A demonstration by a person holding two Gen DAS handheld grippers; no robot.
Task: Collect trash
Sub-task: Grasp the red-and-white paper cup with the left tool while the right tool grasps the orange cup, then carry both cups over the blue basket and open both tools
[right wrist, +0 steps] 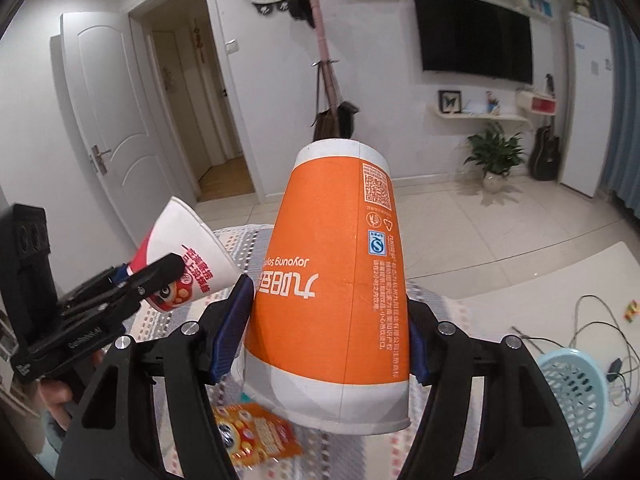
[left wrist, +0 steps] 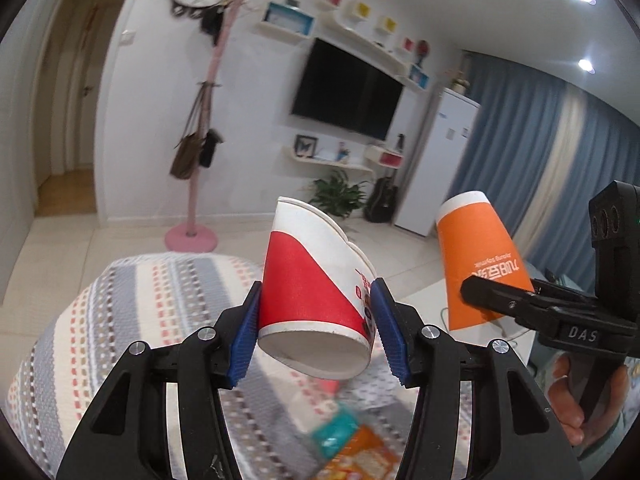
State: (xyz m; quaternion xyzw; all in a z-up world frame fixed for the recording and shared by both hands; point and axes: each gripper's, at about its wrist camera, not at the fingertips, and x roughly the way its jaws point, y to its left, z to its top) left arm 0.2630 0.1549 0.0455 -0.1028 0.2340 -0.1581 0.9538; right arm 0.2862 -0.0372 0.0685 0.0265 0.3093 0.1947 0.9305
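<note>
My left gripper (left wrist: 316, 322) is shut on a red and white paper cup (left wrist: 316, 280), held upside down and tilted above the patterned cloth; the same cup (right wrist: 188, 256) shows at the left of the right wrist view. My right gripper (right wrist: 332, 328) is shut on a taller orange paper cup (right wrist: 332, 264), also upside down, its blue pads pressing both sides. In the left wrist view that orange cup (left wrist: 476, 256) hangs at the right in the right gripper (left wrist: 496, 300). Both cups are lifted off the surface.
Below lies a striped, dotted cloth (left wrist: 132, 312) with an orange snack wrapper (right wrist: 256, 436) and a teal packet (left wrist: 336, 432) on it. A light blue plastic basket (right wrist: 576, 392) stands low at the right beside cables on a white table (right wrist: 532, 296). A pink coat stand (left wrist: 196, 184) stands on the floor.
</note>
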